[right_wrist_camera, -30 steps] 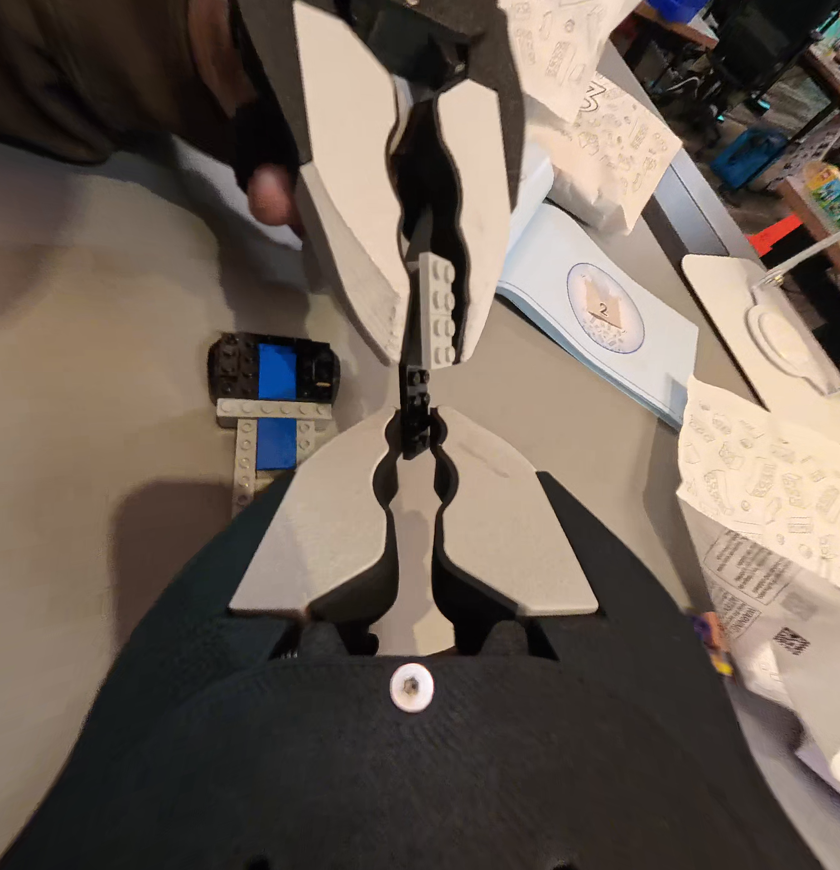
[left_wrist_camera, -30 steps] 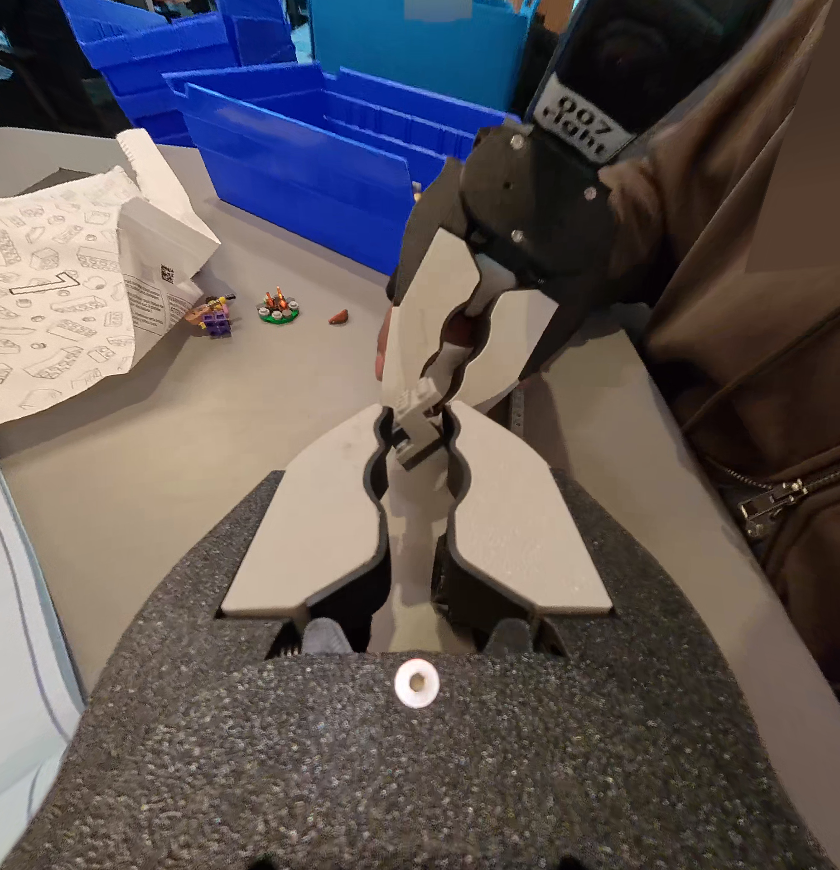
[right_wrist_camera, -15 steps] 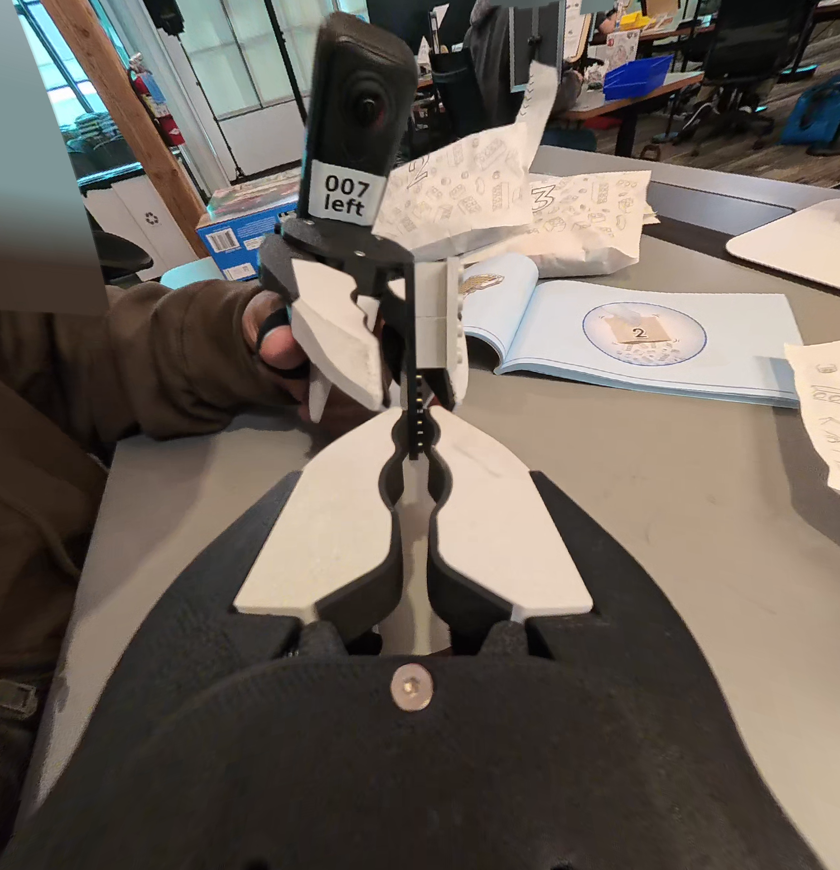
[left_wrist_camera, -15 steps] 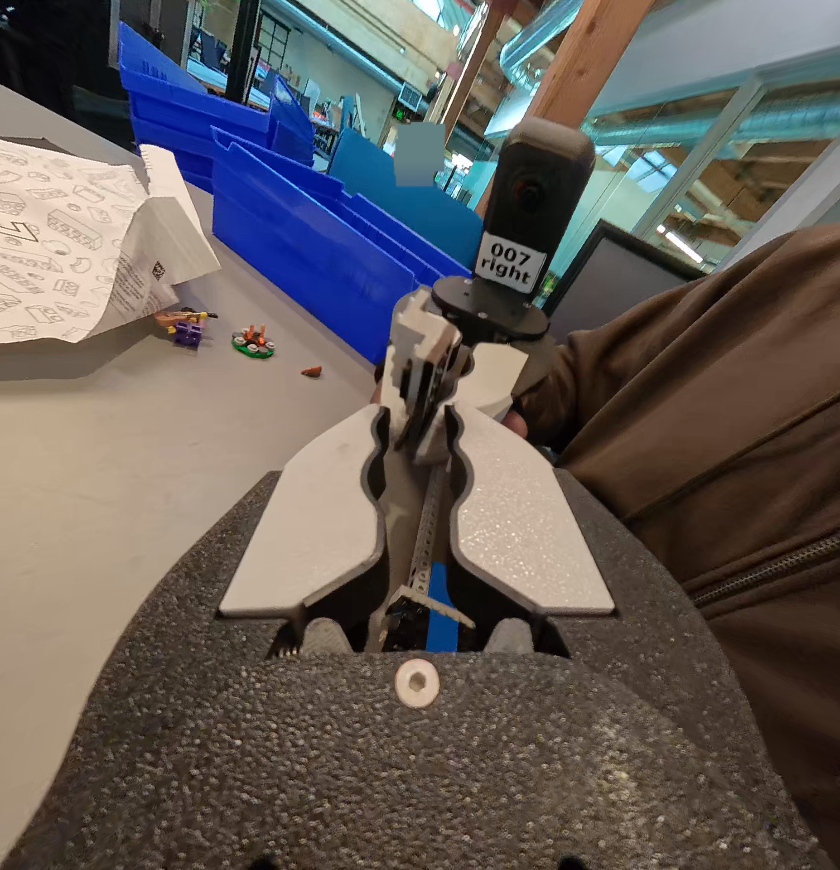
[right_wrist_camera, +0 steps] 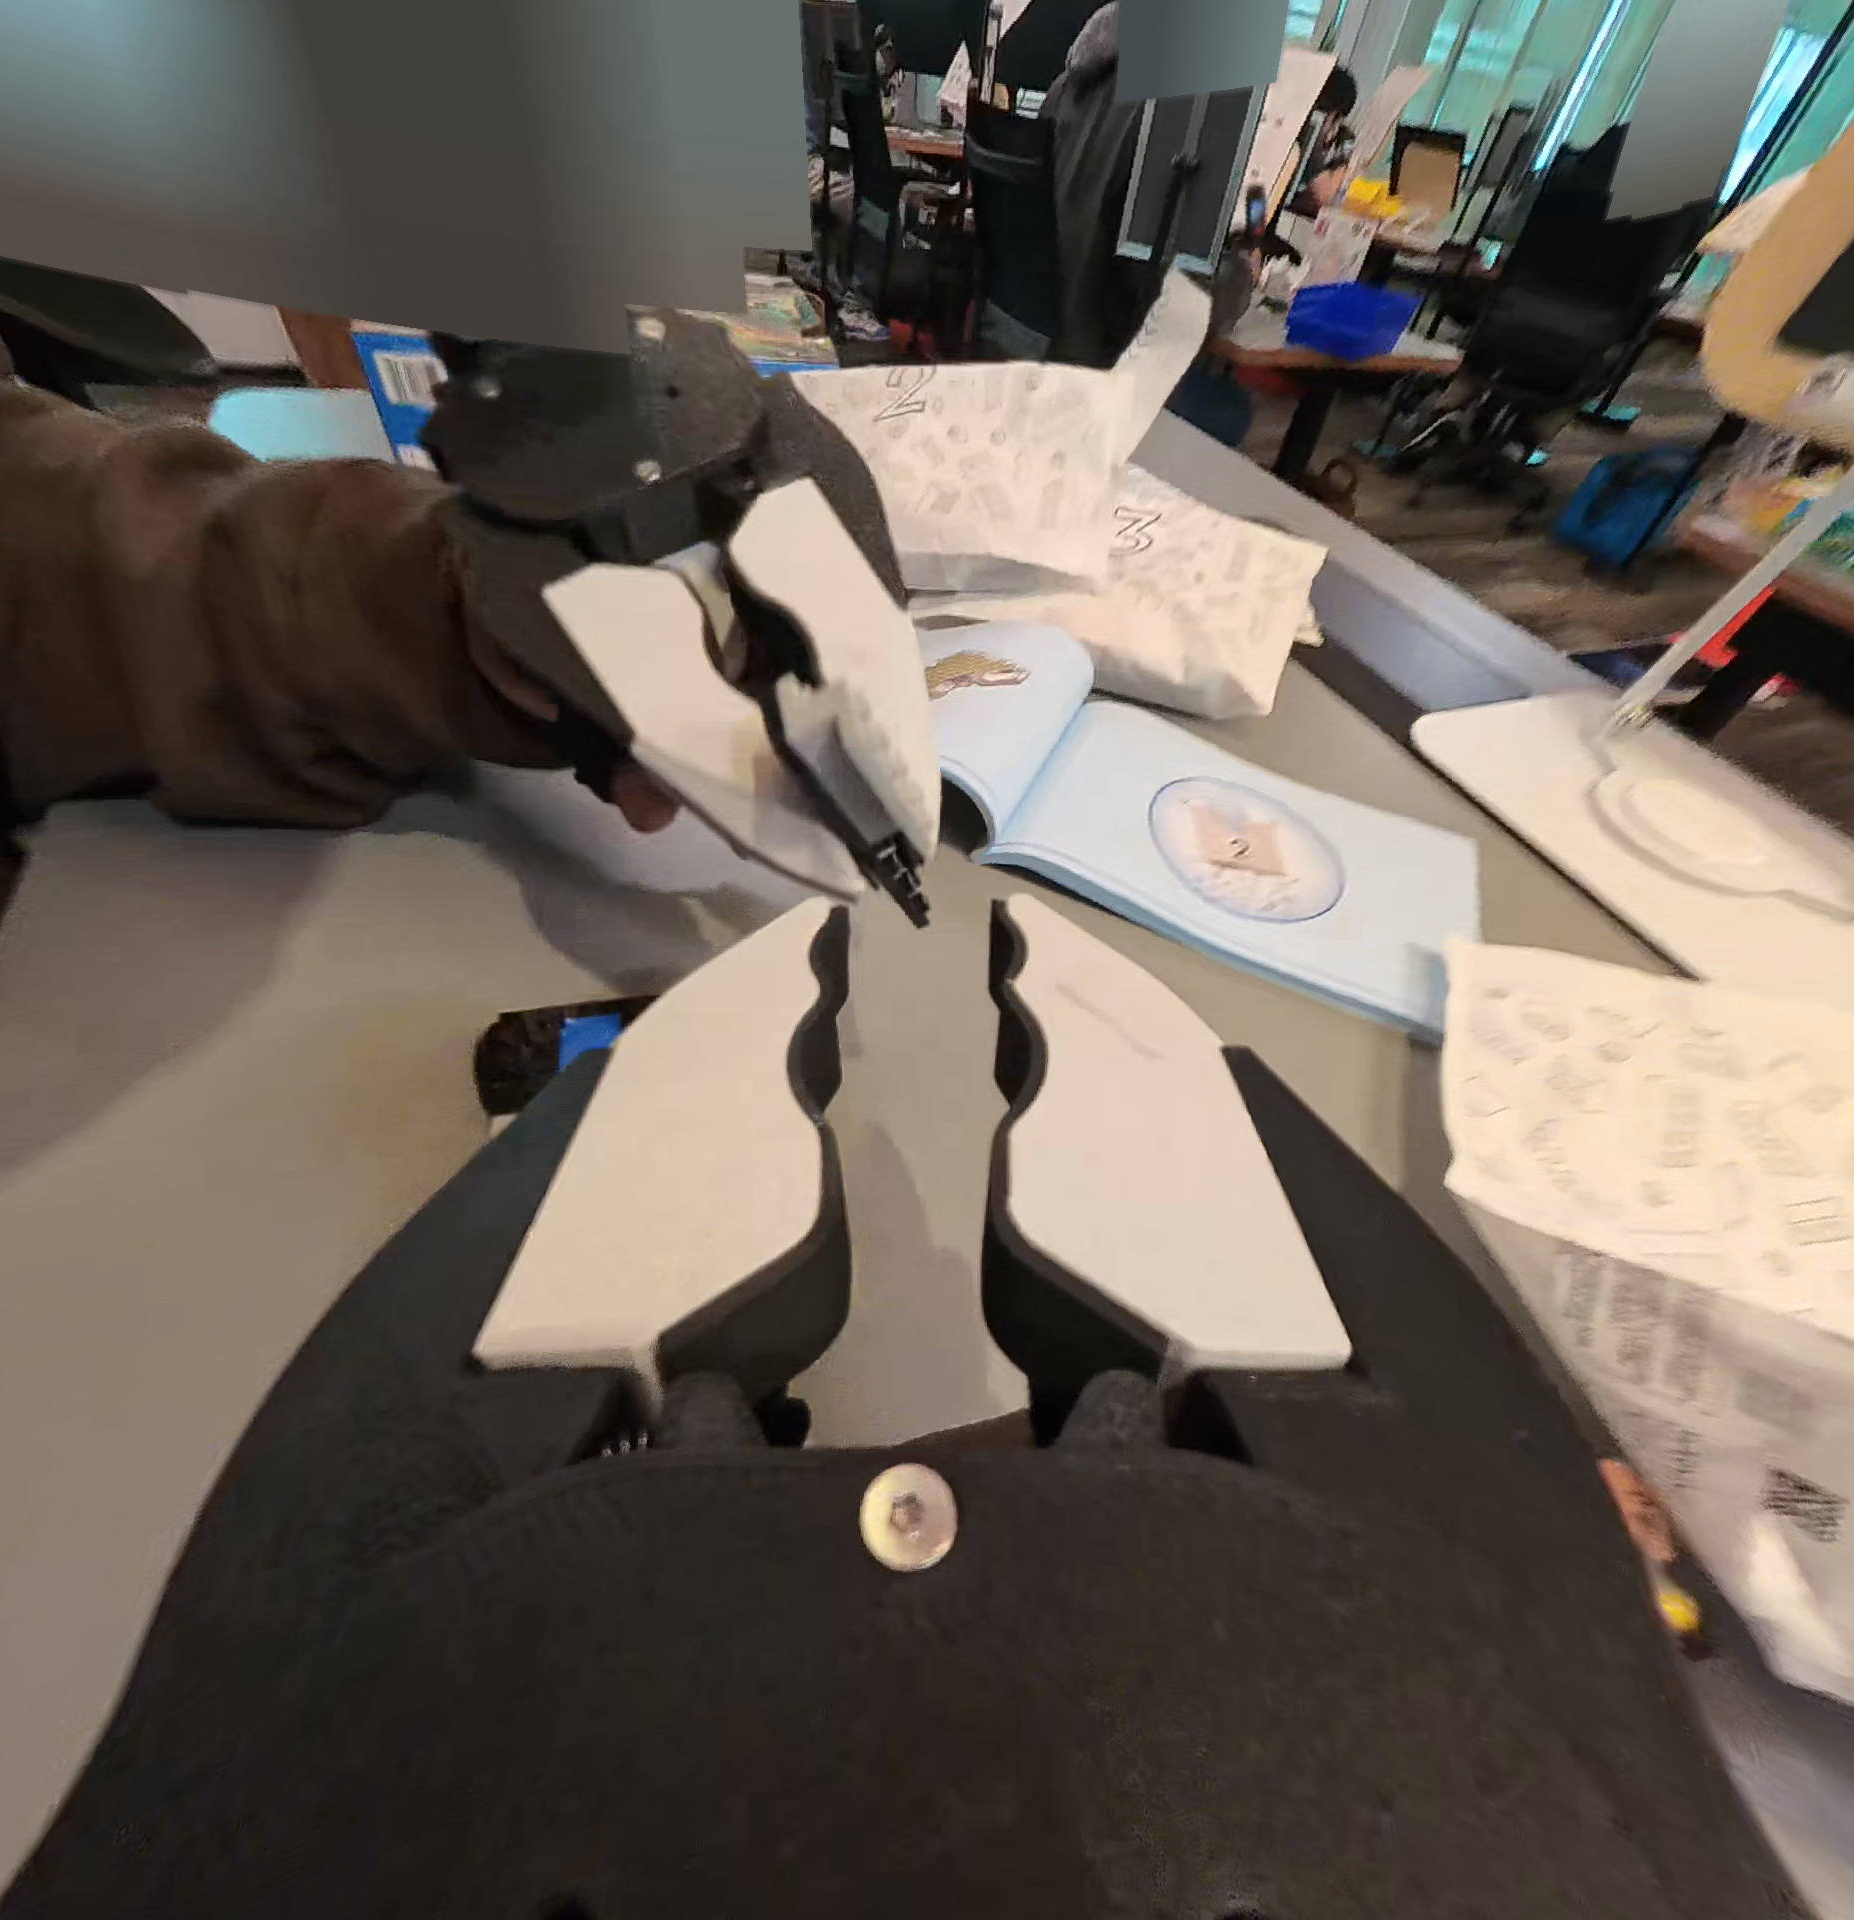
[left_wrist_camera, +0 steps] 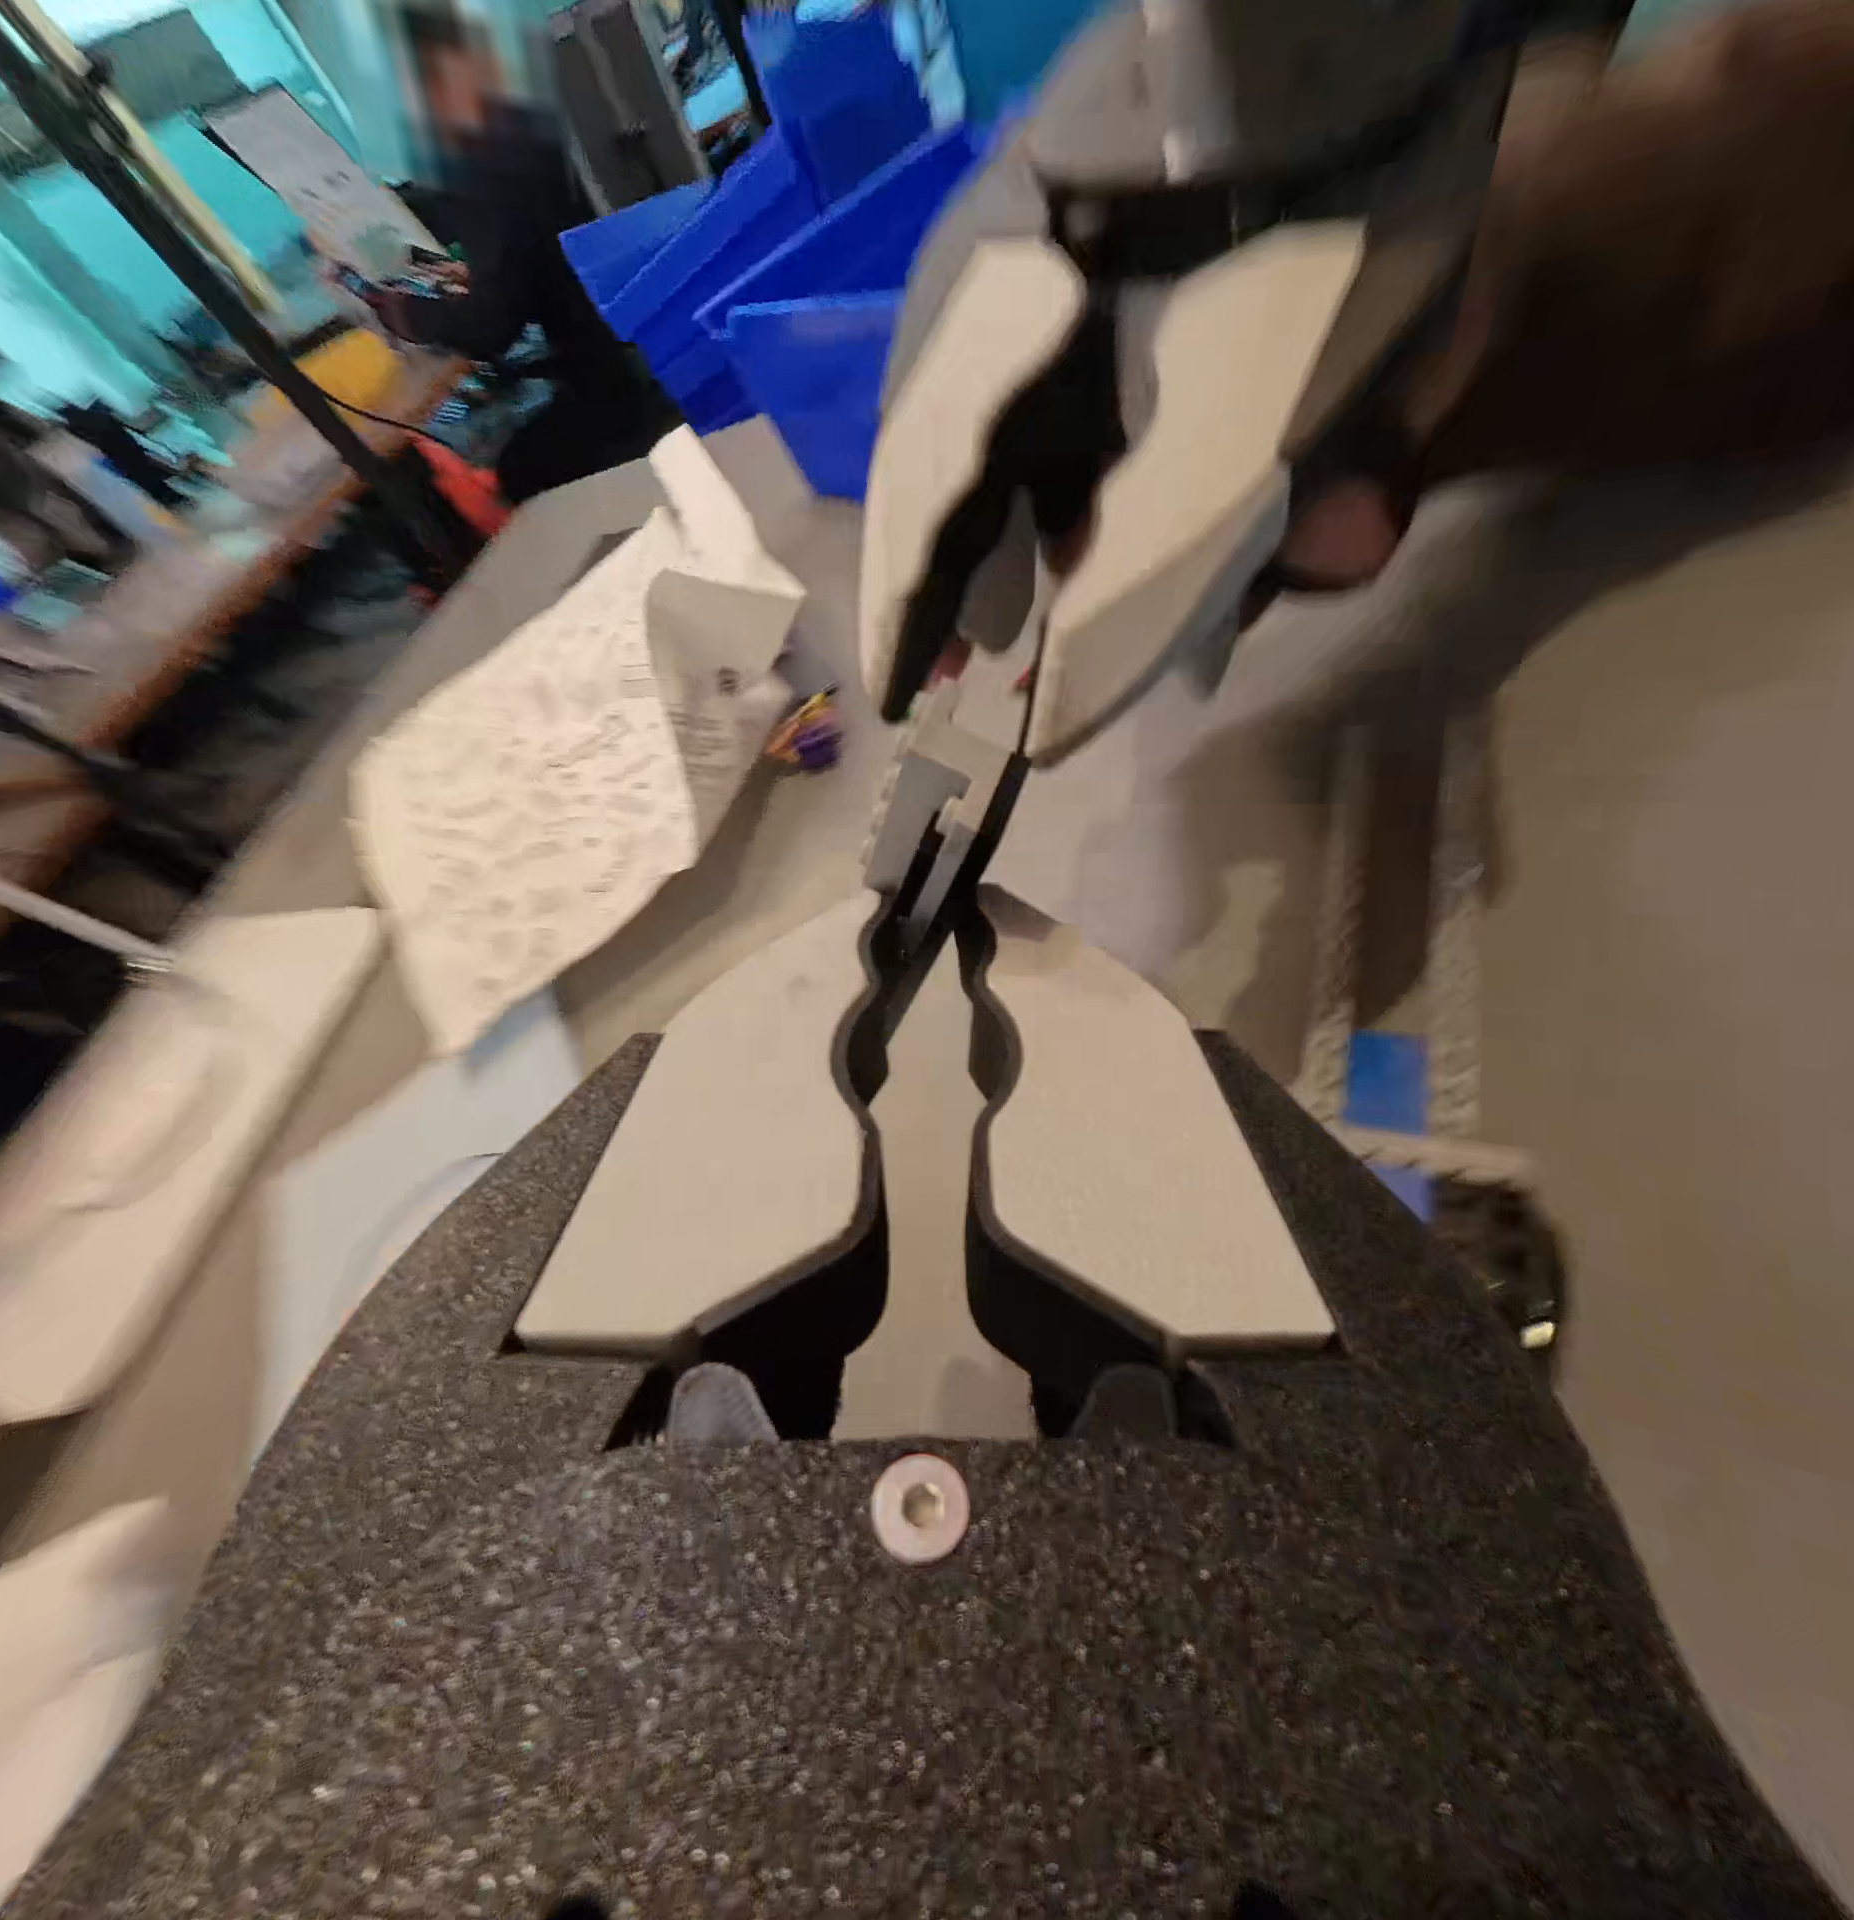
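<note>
My left gripper (left_wrist_camera: 921, 920) is shut on a small brick assembly (left_wrist_camera: 928, 821): a grey studded piece joined to a thin black plate that runs slantwise between my fingers. In the right wrist view the left gripper (right_wrist_camera: 887, 868) shows farther off, its pads clamped on the black plate (right_wrist_camera: 899, 883), whose end sticks out. My right gripper (right_wrist_camera: 918, 914) is open with nothing in its grasp; the plate's end sits between its fingertips without touching them. In the left wrist view the right gripper (left_wrist_camera: 970, 727) stands open just above the assembly. Both views are motion-blurred.
A black, blue and grey partial build (right_wrist_camera: 549, 1044) lies on the grey table by my right gripper; it also shows in the left wrist view (left_wrist_camera: 1390, 1081). An open light-blue booklet (right_wrist_camera: 1214, 831), printed paper bags (left_wrist_camera: 549, 779), blue bins (left_wrist_camera: 798, 343) and small purple pieces (left_wrist_camera: 814, 732) are around. The tips of both grippers are at nearly the same place.
My right gripper opened and let go of the black plate it was pinching. My left gripper closed tighter and keeps the joined grey and black pieces. Both grippers swung to new angles.
</note>
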The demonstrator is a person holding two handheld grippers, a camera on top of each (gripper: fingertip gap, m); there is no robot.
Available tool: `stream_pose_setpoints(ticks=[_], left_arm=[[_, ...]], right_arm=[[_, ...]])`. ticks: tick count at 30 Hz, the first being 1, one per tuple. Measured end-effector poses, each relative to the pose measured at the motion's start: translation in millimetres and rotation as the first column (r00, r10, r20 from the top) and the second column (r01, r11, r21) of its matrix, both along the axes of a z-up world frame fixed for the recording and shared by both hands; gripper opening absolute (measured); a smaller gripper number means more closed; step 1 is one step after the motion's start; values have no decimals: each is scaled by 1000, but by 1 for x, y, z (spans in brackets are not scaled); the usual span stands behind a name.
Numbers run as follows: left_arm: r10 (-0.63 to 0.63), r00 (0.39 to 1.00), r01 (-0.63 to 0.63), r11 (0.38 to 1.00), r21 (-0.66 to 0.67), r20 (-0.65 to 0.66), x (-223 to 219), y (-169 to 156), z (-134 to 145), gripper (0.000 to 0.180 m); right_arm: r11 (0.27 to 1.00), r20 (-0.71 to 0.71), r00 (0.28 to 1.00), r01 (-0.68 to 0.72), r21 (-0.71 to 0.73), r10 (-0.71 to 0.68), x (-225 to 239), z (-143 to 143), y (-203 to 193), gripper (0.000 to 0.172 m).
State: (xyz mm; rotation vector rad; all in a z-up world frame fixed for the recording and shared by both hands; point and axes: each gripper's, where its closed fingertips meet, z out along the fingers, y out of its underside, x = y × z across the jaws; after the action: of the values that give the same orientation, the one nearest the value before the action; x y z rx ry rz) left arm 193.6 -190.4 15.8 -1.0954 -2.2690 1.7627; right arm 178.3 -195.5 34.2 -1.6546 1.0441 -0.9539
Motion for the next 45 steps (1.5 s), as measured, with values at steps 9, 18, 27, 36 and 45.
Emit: stream_pose_setpoints(ticks=[9,18,27,36,45], left_arm=[[248,747,-64,950,-304,616,18,-11,-12,9],[329,476,56,914,-401,816,11,-14,-17,9],[313,530,55,915,-400,788,15,-15,-20,36],[269,456,110,929,-353,849,12,-13,-31,7],[154,480,27,981,-191,863,9,-10,-51,4]], right_arm=[[968,-260,962,-11,251,78,-4,-25,18,40],[691,-380,909,164,704,171,8,-33,18,29],[784,-396,891,77,616,224,-1,-40,18,15],[873,-424,878,15,488,222,-4,-50,21,16],[995,-365,931,58,85,-23,1,-54,-4,14]])
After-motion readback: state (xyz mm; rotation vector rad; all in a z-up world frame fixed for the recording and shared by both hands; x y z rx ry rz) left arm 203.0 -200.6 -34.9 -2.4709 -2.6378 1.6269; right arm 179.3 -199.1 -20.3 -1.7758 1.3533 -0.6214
